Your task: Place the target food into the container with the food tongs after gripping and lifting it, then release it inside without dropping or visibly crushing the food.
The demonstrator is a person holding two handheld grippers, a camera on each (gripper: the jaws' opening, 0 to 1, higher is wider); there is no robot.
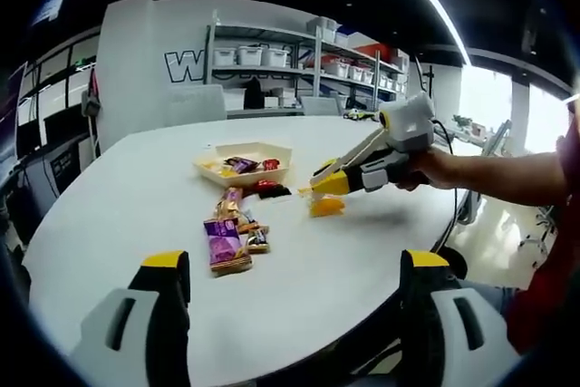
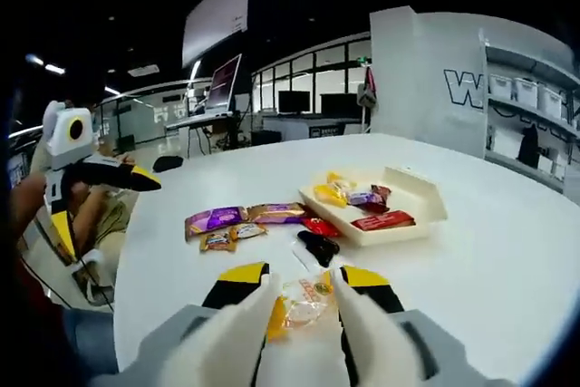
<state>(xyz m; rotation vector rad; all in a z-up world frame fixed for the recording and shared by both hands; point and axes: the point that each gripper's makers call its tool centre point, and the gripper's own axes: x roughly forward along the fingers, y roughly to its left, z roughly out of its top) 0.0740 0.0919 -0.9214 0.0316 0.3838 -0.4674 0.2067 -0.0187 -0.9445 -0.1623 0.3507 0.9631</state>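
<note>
An orange, partly clear snack packet [image 2: 304,304] sits between the cream tong blades [image 2: 362,324] on my right gripper [image 2: 304,283], which is shut on it just over the white table. The left gripper view has that gripper [image 1: 322,189] coming in from the right, with the packet [image 1: 326,207] at its tips. A cream tray [image 1: 240,178] [image 2: 381,235] holding several wrapped snacks lies beyond it. My left gripper [image 1: 294,265] stands open near the table edge with nothing between its jaws. In the right gripper view it [image 2: 136,178] hovers at the far left.
Loose snacks lie beside the tray: a purple packet [image 1: 225,244] [image 2: 213,219], brown ones, and a black-and-red one [image 1: 270,189] [image 2: 317,244]. A person's forearm [image 1: 507,174] reaches in from the right. Shelves with bins [image 1: 299,56] stand behind the round table.
</note>
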